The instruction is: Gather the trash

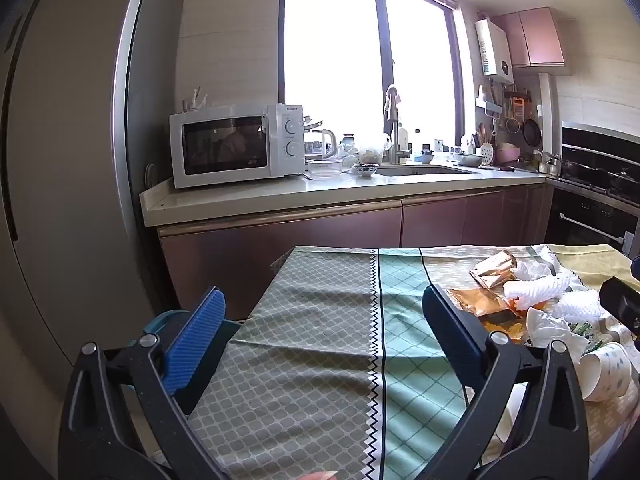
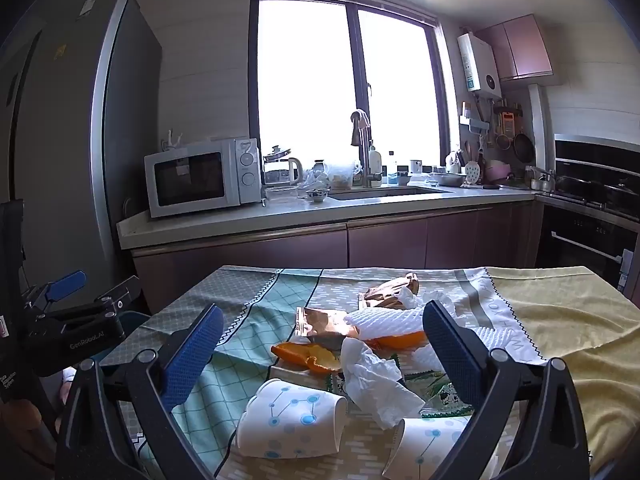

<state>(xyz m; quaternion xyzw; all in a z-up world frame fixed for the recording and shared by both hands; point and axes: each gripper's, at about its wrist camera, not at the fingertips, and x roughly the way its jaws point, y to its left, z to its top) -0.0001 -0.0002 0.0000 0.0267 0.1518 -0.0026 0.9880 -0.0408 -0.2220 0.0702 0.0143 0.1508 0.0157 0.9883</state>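
Note:
A heap of trash lies on the patterned tablecloth (image 2: 248, 320): two paper cups on their sides (image 2: 292, 420) (image 2: 432, 448), crumpled tissue (image 2: 376, 380), orange peel (image 2: 308, 354), shiny gold wrappers (image 2: 324, 322) and white foam netting (image 2: 384, 322). My right gripper (image 2: 324, 356) is open and empty, held over the heap. My left gripper (image 1: 324, 312) is open and empty over the table's left part; the heap (image 1: 532, 300) lies to its right. The left gripper also shows in the right wrist view (image 2: 80, 320).
Beyond the table stands a kitchen counter (image 2: 320, 212) with a microwave (image 2: 200, 178), kettle, bowls and sink (image 2: 392, 192). A tall fridge (image 1: 60, 160) is at left, an oven (image 2: 592, 232) at right. A blue-green object (image 1: 168, 320) sits below the table's left edge.

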